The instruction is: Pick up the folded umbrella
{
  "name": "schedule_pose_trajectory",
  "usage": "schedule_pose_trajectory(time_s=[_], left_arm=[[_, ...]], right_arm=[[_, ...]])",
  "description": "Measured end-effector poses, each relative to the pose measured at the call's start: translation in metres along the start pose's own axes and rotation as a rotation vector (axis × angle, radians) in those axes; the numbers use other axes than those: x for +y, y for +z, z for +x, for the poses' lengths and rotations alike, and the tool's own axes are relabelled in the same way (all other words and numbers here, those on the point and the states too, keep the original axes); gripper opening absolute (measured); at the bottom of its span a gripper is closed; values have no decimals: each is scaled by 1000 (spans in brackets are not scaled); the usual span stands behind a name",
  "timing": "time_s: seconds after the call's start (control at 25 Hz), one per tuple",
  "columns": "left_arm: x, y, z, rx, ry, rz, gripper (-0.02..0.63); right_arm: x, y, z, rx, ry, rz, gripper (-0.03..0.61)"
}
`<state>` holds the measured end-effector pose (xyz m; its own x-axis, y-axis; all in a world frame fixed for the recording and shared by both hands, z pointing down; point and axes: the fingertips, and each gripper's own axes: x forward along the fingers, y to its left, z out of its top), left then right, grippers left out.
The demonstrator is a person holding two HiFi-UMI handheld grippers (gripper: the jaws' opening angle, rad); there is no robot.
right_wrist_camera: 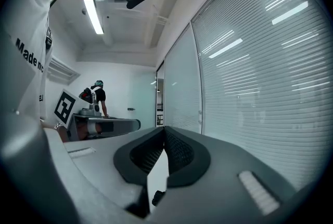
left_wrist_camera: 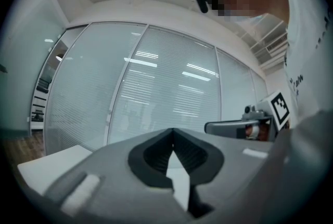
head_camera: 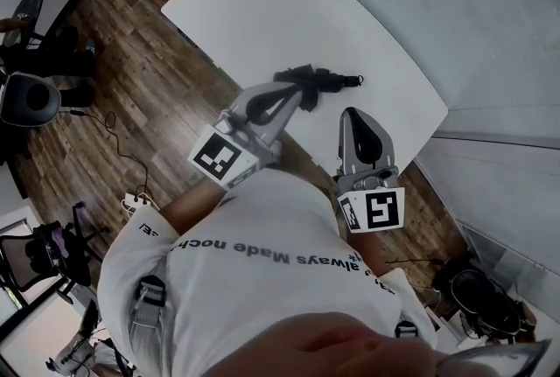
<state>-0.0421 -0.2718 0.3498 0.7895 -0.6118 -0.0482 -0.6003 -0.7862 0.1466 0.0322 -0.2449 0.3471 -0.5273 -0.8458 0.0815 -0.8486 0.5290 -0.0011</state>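
Left tongs [head_camera: 296,94] closed on nothing; right tongs [head_camera: 354,115] likewise closed, empty; both held level over near edge of white worktop [head_camera: 289,8]; black folded umbrella [head_camera: 322,80] lying flat on worktop, just past left tongs' tips, ungripped; wood floor [head_camera: 149,95] around.

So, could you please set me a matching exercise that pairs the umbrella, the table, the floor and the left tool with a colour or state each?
Things:
1. folded umbrella
2. table
3. floor
4. left tool

Colour or state:
A. brown wood
B. shut, nothing in it
C. black
D. white

Pairs: 1-C, 2-D, 3-A, 4-B
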Motion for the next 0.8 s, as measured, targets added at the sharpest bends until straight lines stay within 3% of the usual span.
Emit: schedule_pose_trajectory(time_s=[0.32,0.8], left_arm=[[14,-1,12,4,-19,7,3],[-2,5,24,0,12,24,3]], right_arm=[[-12,1,15,0,-22,-13,2],[-32,10,-2,-22,-19,-14,2]])
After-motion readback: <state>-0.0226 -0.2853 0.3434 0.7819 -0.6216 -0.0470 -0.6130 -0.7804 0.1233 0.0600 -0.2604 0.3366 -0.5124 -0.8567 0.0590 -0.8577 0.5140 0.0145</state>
